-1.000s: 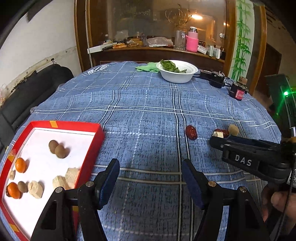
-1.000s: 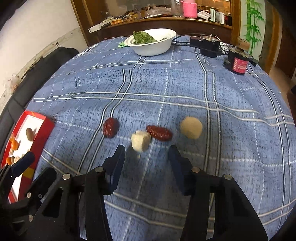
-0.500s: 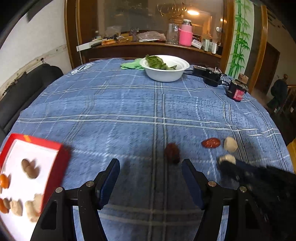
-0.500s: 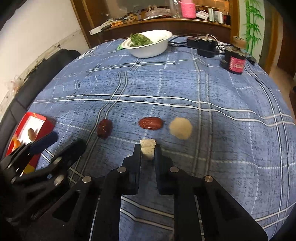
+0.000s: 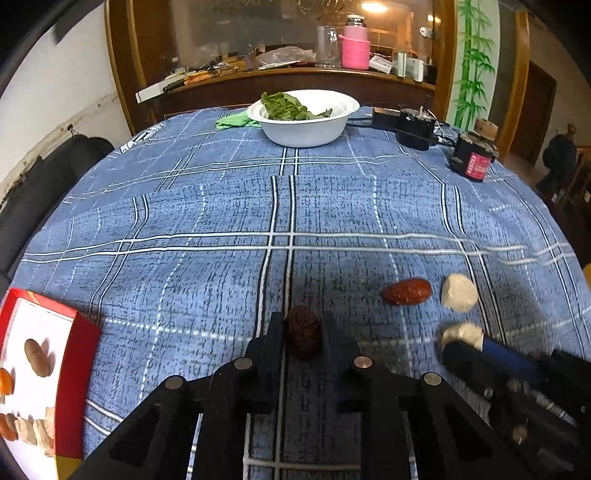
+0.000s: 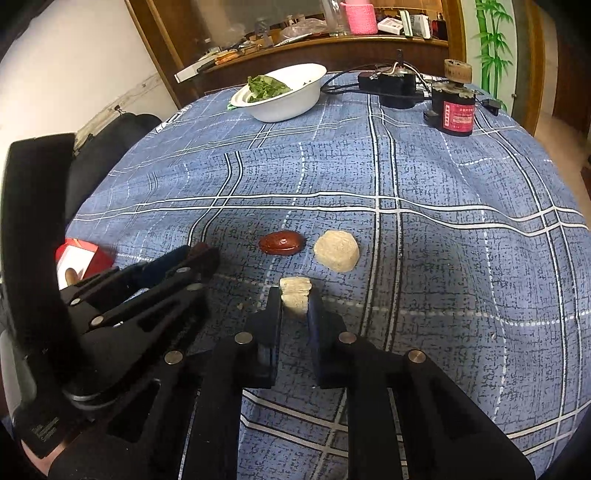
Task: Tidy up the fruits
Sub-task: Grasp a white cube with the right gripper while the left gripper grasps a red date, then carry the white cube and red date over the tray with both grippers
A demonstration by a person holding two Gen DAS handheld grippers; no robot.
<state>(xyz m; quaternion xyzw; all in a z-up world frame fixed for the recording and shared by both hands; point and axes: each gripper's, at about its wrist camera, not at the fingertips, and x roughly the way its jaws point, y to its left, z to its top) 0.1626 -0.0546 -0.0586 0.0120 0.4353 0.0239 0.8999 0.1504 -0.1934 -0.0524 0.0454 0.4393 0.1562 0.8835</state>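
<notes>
Blue tablecloth, left claw gripping date

The left tool clamps a dark wrinkled date on the blue plaid tabletop. To its right lie a glossy red date and a pale round piece. The right tool grips another pale chunk. A red tray sits at left.

Dim indoor light, warm ceiling lamp glowing far back; strong fisheye bending, dark corners, slight motion blur
</notes>
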